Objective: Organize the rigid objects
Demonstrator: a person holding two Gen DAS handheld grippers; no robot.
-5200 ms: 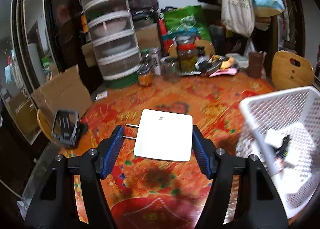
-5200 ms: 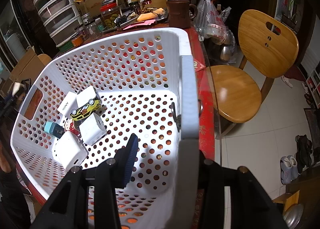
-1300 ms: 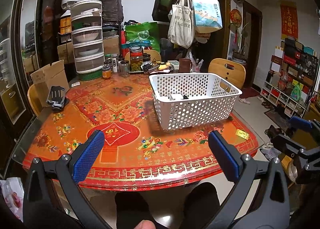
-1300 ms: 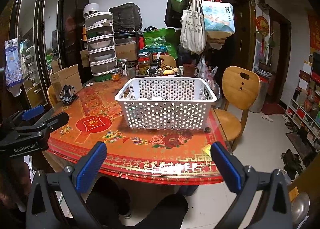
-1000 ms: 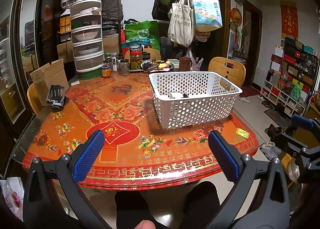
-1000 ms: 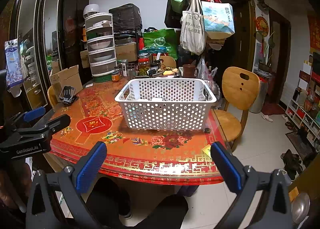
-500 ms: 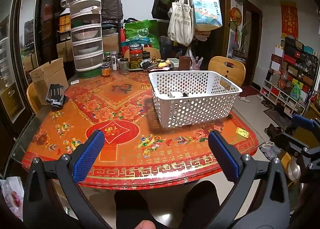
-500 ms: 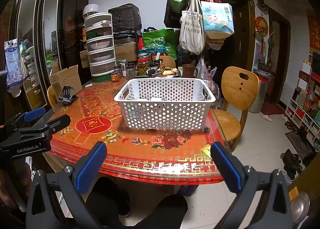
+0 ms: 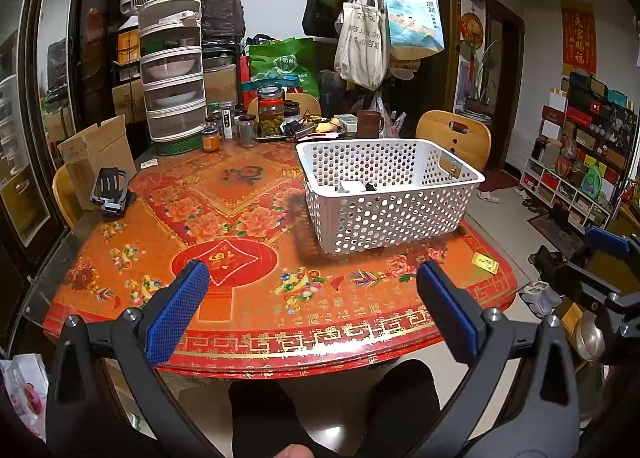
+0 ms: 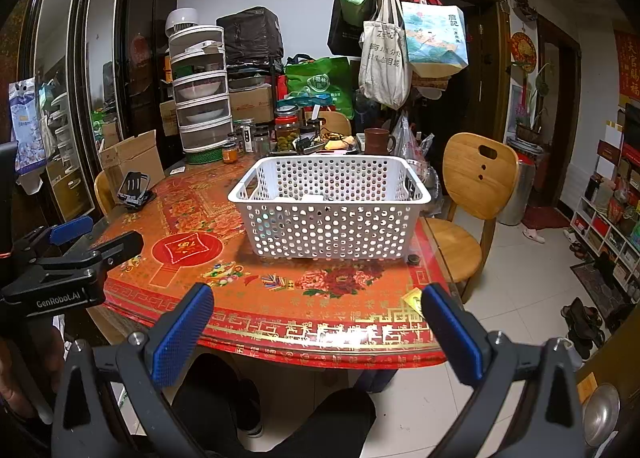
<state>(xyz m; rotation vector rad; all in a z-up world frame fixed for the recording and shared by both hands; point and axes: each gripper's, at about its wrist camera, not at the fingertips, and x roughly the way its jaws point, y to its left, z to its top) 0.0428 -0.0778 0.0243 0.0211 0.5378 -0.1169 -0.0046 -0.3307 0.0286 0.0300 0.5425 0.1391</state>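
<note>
A white perforated basket [image 9: 400, 218] stands on the red patterned table [image 9: 240, 258], on its right half; it also shows in the right wrist view [image 10: 332, 222]. Small white and dark items [image 9: 354, 187] lie inside it, mostly hidden by the wall. My left gripper [image 9: 312, 290] is open and empty, held back off the table's near edge. My right gripper [image 10: 316, 306] is open and empty, also back from the near edge. Each gripper shows at the side of the other's view: the right one [image 9: 600, 278], the left one [image 10: 72, 258].
A black phone stand [image 9: 110, 188] sits at the table's left edge beside a cardboard box [image 9: 96, 150]. Jars [image 9: 270, 110], a stacked food cover [image 9: 172, 74] and a mug [image 9: 368, 124] crowd the far side. Wooden chairs [image 10: 476, 194] stand at the right. My legs are below.
About five seconds ago the left gripper held a white square item and the right one gripped the basket rim; now both are open, empty and pulled back. Over the last second, hardly any movement.
</note>
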